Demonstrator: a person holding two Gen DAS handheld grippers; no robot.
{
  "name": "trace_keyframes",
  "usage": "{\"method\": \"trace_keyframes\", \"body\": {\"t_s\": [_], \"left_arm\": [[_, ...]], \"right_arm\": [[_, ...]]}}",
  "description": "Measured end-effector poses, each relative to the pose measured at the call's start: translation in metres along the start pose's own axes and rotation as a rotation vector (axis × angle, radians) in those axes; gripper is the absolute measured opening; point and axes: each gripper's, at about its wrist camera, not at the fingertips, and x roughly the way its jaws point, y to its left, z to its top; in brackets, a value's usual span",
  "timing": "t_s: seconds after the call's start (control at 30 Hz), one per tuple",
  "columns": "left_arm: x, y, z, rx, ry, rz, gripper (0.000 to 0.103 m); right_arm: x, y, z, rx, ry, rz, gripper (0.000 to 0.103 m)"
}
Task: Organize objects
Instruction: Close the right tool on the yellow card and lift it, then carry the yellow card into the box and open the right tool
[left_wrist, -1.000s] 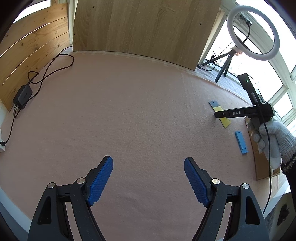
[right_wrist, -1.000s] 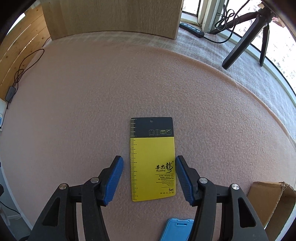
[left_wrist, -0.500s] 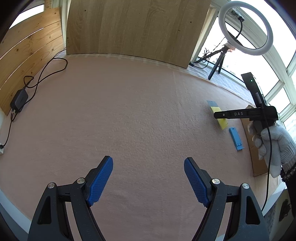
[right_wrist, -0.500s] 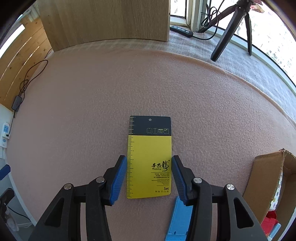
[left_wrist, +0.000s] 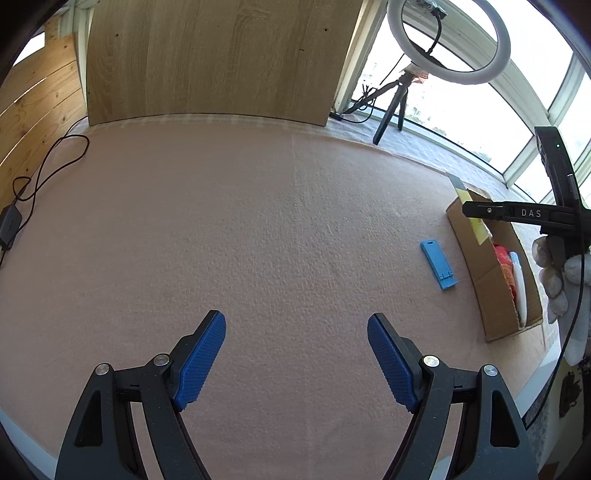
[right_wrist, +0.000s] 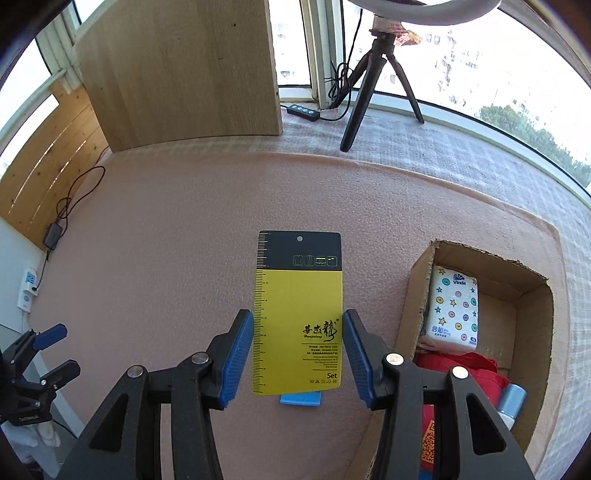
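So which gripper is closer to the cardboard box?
Right. The right gripper, holding the yellow card, hangs beside the cardboard box; the left gripper is across the mat, open.

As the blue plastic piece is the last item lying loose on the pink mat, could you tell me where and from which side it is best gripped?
The flat blue plastic strip lies flat beside the open cardboard box. I would come straight down from above with the free left gripper, jaws spanning its narrow width near the middle; its long parallel edges suit that, while the notched near end looks less even.
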Motion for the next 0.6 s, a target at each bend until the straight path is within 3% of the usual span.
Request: {"method": "trace_keyframes", "body": {"t_s": [0.37, 0.6], "left_arm": [[0.016, -0.042, 0.004, 0.057, 0.021, -0.04, 0.082], [0.02, -0.052, 0.007, 0.072, 0.022, -0.042, 0.082]], "right_arm": [[-0.026, -0.106, -0.031, 0.159, -0.002, -0.12, 0.045], [-0.025, -0.153, -0.04, 0.24, 0.006, -0.17, 0.045]]}}
